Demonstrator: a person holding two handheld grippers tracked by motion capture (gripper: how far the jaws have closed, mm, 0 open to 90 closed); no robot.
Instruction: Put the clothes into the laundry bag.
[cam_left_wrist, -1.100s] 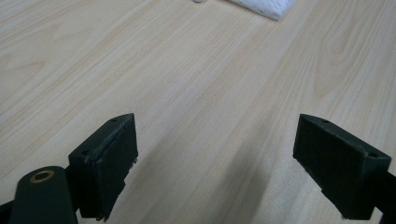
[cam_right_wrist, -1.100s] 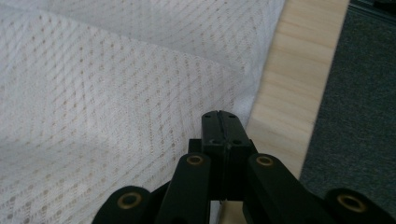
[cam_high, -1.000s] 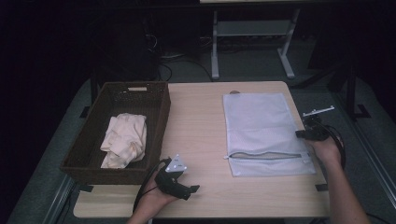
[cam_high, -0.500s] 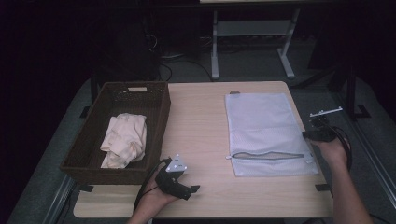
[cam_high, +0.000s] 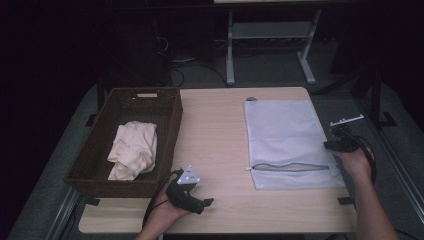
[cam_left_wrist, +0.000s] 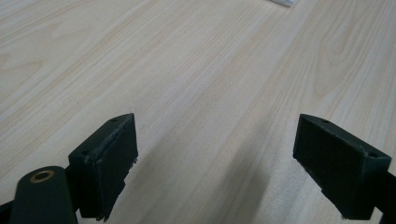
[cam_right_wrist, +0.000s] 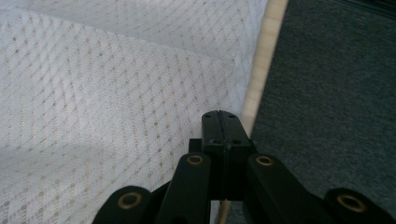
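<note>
A white mesh bag (cam_high: 287, 135) lies flat on the right half of the wooden table (cam_high: 215, 130), its zip (cam_high: 290, 166) gaping a little near the front. My right gripper (cam_high: 331, 145) sits at the bag's right edge, over the table's side. Up close, the right gripper (cam_right_wrist: 222, 116) has its jaws pressed together on the edge of the mesh bag (cam_right_wrist: 116, 93), which rises in folds toward them. My left gripper (cam_high: 206, 202) rests on the table near the front. Seen along its own jaws, the left gripper (cam_left_wrist: 215, 140) stands open over bare wood.
A dark wicker basket (cam_high: 165, 100) stands on the table's left side with a cream cloth (cam_high: 132, 150) inside. Grey carpet (cam_right_wrist: 327, 70) lies past the table's right edge (cam_right_wrist: 261, 56). A metal stand (cam_high: 270, 35) is behind the table.
The right gripper has moved a little to the right and away from me, and the mesh bag has slid to the right with it. The left gripper has stayed put.
</note>
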